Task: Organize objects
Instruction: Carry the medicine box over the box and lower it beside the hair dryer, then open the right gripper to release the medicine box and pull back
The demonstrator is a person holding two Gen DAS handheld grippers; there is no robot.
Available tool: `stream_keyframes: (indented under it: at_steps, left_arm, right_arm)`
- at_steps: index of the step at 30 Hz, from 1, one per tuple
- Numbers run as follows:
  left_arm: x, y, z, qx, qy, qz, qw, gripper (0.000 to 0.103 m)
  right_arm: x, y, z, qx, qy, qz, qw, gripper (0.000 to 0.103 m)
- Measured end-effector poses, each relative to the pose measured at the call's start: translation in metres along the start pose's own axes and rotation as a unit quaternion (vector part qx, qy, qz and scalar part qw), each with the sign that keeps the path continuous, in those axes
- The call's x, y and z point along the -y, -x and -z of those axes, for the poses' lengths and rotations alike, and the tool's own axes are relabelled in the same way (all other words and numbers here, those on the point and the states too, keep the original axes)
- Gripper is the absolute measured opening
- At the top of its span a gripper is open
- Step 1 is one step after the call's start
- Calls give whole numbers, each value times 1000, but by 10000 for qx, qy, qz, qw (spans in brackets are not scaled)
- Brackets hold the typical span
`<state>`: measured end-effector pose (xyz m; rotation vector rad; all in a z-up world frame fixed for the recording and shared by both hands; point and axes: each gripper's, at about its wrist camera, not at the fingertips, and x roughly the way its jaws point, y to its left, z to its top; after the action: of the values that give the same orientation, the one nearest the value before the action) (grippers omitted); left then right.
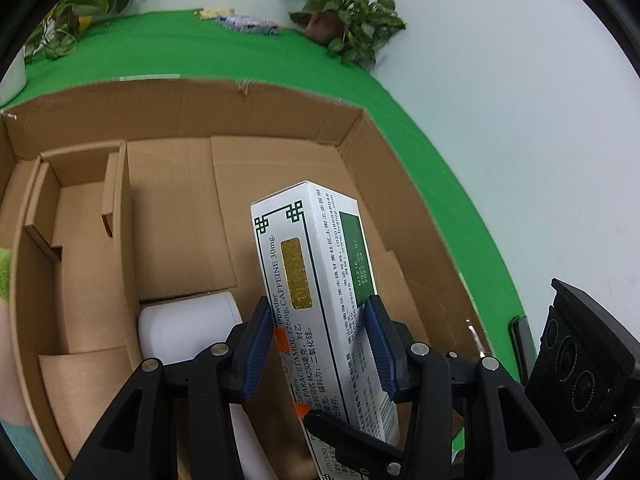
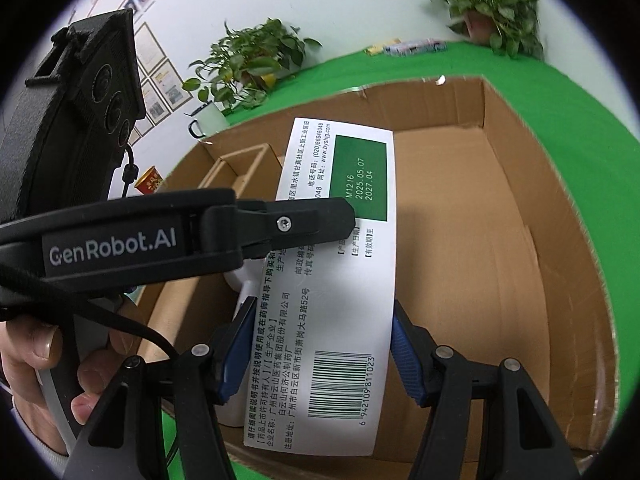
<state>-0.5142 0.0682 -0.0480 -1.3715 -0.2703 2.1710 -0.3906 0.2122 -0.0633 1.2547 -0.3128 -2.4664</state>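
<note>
Left wrist view: the left hand-held gripper (image 1: 320, 344) grips a white medicine box (image 1: 316, 280) between its blue pads (image 1: 256, 344), one pad pressed on each long side. The medicine box stands tilted above the open cardboard box (image 1: 280, 108), whose floor is bare brown card apart from a white container (image 1: 188, 328) lying just beside the left pad. A cardboard divider (image 1: 116, 192) forms small compartments at the left wall. The cardboard box sits on a green desk (image 1: 200, 52), with a potted plant (image 1: 348, 12) at the far edge. The right hand-held gripper's body (image 1: 580, 352) shows at the right edge. Right wrist view: the right hand-held gripper (image 2: 320, 352) also clamps the medicine box (image 2: 344, 280), its blue pads (image 2: 404, 360) on both long edges near the barcode. The left hand-held gripper (image 2: 336, 216) reaches in from the left, a finger lying over the green label. A person's hand (image 2: 60, 364) holds that tool. The medicine box hangs over the cardboard box (image 2: 560, 220).
</note>
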Motion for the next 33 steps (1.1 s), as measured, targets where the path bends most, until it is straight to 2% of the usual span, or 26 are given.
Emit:
stream_keyframes:
  at_steps: [11,14,18,23,27,29,33]
  left_arm:
    - [2,4,-6,-1,32,-168,9999,46]
    - [5,25,-5,295,-80,-334,9990,47]
    - [3,50,0,594,-153,-416,9973,51]
    - [-4,73,16,867,-159,-502,9948,51]
    - [-12,99,38,1098,-85,-562,9923,51]
    - [-18,117,55,1230,-22,-541,9909,51]
    - [-25,138,82,1365,5,-636,9886,51]
  right_arm:
    - [-6,-2,-1,-67,2,22,10000,62]
    - [-9,-4,1,-111,59,218,9997,62]
    - [-8,-10,4,-186,-31,277,9994,61]
    - [-17,-15,5,-384,93,436,9983,66]
    - [-27,-1,8,-217,312,519,9979,80]
    - [-28,4,7,-142,353,516,9979,80]
    - [-22,-4,4,-254,226,551,9979,80]
